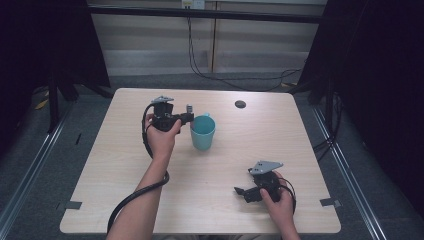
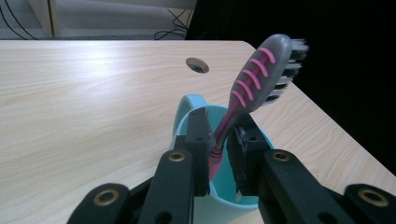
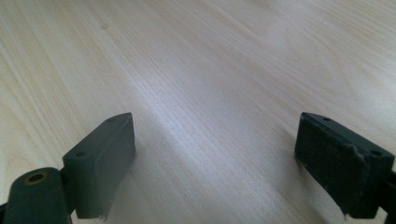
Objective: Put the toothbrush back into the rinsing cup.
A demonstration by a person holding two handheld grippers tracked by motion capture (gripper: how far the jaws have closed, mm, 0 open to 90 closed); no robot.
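Toothbrush (image 2: pixel 247 91) stands pinched at its pink handle by the left gripper (image 2: pixel 219 149), over the teal cup (image 2: pixel 187 109). Right gripper (image 3: pixel 215 158) rests wide apart, holding nothing, above the table (image 3: pixel 196 70).

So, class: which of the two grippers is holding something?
The left gripper, by the teal cup: it clamps a pink-and-grey toothbrush over the cup. The right gripper stands open, with bare table between its jaws.

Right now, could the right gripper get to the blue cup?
Probably yes. The right gripper rests open on the table, with bare wood between it and the blue cup. But the left gripper already holds a toothbrush over it.
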